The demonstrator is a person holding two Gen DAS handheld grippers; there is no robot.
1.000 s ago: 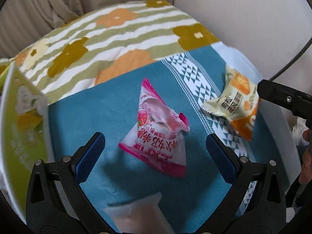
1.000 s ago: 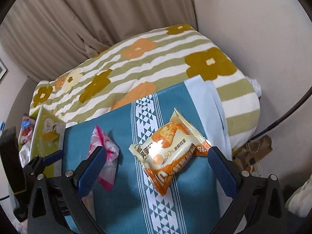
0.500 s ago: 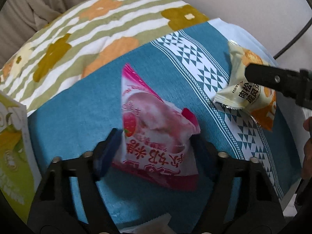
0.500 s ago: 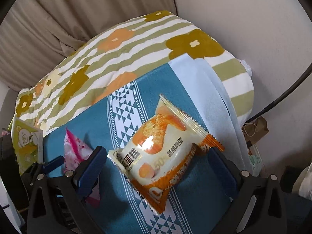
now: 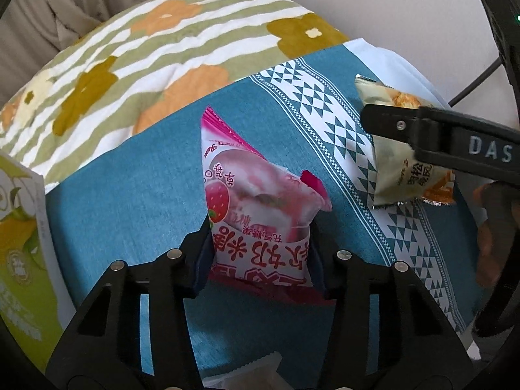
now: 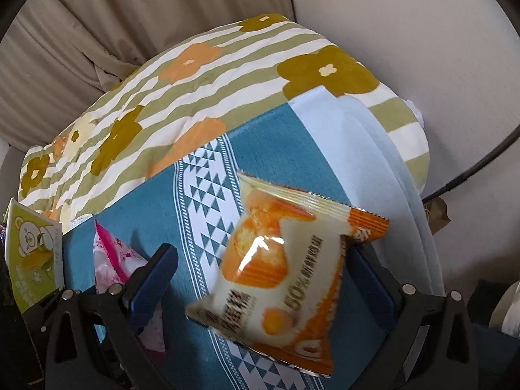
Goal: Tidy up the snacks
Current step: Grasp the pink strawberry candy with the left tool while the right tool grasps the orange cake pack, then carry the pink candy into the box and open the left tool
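Left wrist view: my left claw (image 5: 260, 256) has just been closing and now pinches the pink packet (image 5: 256, 208) by its near end, a blue pad pressed to each side. The packet is a puffy, crinkled wrapper printed with a strawberry and pink lettering, one sealed end pointing away from me. It lies near the middle of the blue cloth (image 5: 130, 195), which covers a surface I cannot identify. Toward the cloth's right edge, past a white triangle band, sits the orange packet (image 5: 399, 175), with one finger of my right claw crossing in front of it. A green box (image 5: 22, 243) stands at the left edge. A white wrapper edge (image 5: 256, 370) peeks in at the near edge. A striped, flowered quilt (image 5: 146, 58) lies beyond the far edge.

Right wrist view: my right claw (image 6: 263, 279) stands open, its fingers on either side of the orange packet (image 6: 286, 266) and not yet touching it. This packet is a glossy cream and orange pillow wrapper showing a cake, lying on the triangle band near the cloth's right edge. The pink packet (image 6: 113, 256) shows behind the left finger, and the green box (image 6: 32, 256) stands at the left edge.

I judge the tidying to be at an early stage: one snack is gripped but not lifted, the other is about to be gripped, and neither has been put away.
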